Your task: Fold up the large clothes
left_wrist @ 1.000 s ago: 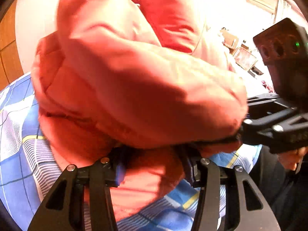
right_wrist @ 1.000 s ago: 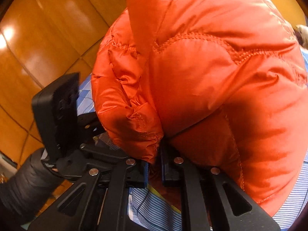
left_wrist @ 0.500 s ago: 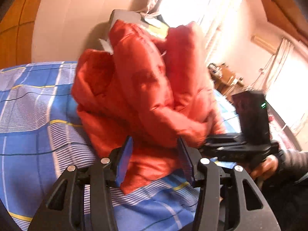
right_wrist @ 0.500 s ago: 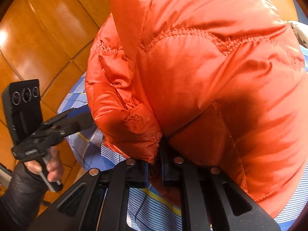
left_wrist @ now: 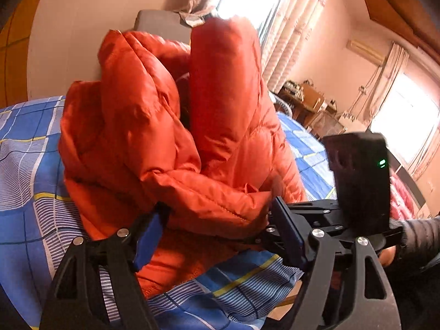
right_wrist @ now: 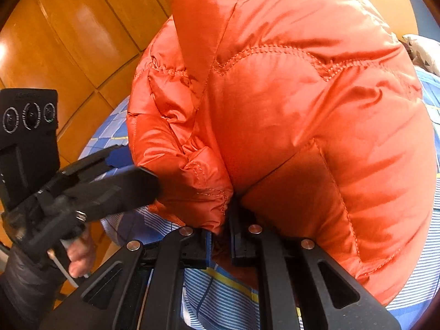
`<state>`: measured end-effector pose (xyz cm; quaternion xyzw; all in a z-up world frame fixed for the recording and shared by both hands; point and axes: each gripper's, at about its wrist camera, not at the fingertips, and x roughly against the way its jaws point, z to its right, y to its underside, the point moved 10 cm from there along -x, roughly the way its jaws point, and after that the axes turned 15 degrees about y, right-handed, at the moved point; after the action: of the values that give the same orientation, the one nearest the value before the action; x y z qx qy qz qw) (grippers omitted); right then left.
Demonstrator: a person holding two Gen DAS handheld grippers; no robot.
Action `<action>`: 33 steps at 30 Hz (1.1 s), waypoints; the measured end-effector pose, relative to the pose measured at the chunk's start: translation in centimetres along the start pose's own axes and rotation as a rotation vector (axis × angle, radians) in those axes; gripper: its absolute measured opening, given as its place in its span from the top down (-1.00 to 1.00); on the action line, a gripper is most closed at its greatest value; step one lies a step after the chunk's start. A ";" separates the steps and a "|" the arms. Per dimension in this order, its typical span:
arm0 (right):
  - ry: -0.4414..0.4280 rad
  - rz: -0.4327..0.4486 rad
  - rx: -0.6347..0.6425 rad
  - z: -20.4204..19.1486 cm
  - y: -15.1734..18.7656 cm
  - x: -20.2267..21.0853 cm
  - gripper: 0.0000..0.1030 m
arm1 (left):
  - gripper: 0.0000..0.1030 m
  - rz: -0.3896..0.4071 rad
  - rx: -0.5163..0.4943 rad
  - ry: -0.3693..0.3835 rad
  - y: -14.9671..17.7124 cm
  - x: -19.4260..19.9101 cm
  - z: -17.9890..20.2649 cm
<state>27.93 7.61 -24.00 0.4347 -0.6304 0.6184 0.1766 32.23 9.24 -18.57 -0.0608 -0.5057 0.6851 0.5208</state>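
An orange quilted puffer jacket (left_wrist: 170, 137) stands bunched up on the blue checked bed sheet (left_wrist: 27, 170). My left gripper (left_wrist: 217, 228) is open, its jaws apart around the jacket's lower fold without pinching it. My right gripper (right_wrist: 221, 238) is shut on a thin edge of the jacket (right_wrist: 288, 110), which bulges over it and fills that view. The right gripper also shows in the left wrist view (left_wrist: 357, 192), at the jacket's right side. The left gripper shows in the right wrist view (right_wrist: 110, 178), at the left.
Wooden wall panels (right_wrist: 68, 41) stand at the left behind the bed. A grey cushion (left_wrist: 162, 24), curtains (left_wrist: 291, 22) and a bright window lie beyond the jacket. A wooden desk (left_wrist: 305, 96) stands far right. The bed edge runs below the grippers.
My left gripper has let go of the jacket, opened wide and drawn back from it. The right gripper has stayed shut on the jacket's edge.
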 end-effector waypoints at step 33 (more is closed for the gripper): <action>0.077 0.061 0.032 -4.0 4.2 3.5 0.76 | 0.53 -0.218 -0.086 -0.074 -1.3 -3.5 -2.3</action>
<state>21.53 9.62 -23.26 0.3940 -0.6263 0.6496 0.1749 36.10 7.90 -20.25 -0.0023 -0.5572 0.6038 0.5701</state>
